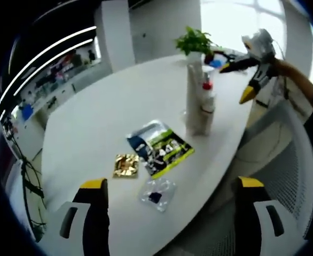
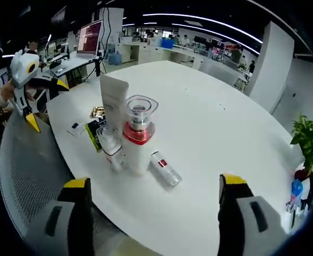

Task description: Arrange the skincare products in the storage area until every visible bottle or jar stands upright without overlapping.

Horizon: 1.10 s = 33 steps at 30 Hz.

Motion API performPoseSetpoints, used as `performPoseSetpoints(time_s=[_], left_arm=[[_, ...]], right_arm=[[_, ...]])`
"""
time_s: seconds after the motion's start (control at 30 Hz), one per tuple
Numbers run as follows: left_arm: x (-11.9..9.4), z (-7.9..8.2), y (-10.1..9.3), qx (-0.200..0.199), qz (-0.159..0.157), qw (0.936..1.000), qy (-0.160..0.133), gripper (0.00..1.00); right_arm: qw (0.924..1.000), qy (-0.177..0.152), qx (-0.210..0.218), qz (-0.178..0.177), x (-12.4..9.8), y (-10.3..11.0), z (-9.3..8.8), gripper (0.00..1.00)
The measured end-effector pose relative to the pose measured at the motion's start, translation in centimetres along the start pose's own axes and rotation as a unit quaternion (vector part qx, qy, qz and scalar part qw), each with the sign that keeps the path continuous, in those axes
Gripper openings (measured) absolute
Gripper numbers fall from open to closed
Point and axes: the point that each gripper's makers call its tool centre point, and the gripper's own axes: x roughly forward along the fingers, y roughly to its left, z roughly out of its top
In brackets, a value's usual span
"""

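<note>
Tools both wide, empty: right tool (image 2: 154, 213) above desk (image 2: 226, 122) edge, left tool (image 1: 170, 213) further back

Fallen bottle (image 2: 165, 169) on its side, just beside upright pump bottle (image 2: 137, 133), tube (image 2: 115, 101), small jar (image 2: 109, 140)

Judgement: light, rigid, smooth, likely rolls; pinch mid-body across width, tip upright clear of neighbours; sachets (image 1: 159, 146) flat, near cluster

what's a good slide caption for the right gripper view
Open right gripper facing upright bottles and one small bottle lying flat on a white table.
</note>
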Motion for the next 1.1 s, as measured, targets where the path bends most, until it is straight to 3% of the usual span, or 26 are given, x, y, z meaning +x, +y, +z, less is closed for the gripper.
performPoseSetpoints(time_s=[0.43,0.57,0.77,1.1], left_arm=[[-0.4,0.2,0.4,-0.004,0.007,1.0000,-0.002,0.97],[-0.3,0.2,0.4,-0.010,0.007,0.9999,0.002,0.97],[-0.4,0.2,0.4,-0.010,0.007,0.9999,0.003,0.97],[-0.6,0.1,0.8,-0.018,0.013,0.9998,0.001,0.97]], right_arm=[[0.9989,0.023,-0.031,0.027,1.4,-2.2,-0.8,0.95],[0.9953,0.045,-0.074,0.044,2.4,-2.3,-1.0,0.83],[0.9903,0.066,-0.092,0.080,4.0,-2.1,-1.4,0.72],[0.9748,0.103,-0.142,0.138,6.3,-1.2,-2.3,0.51]])
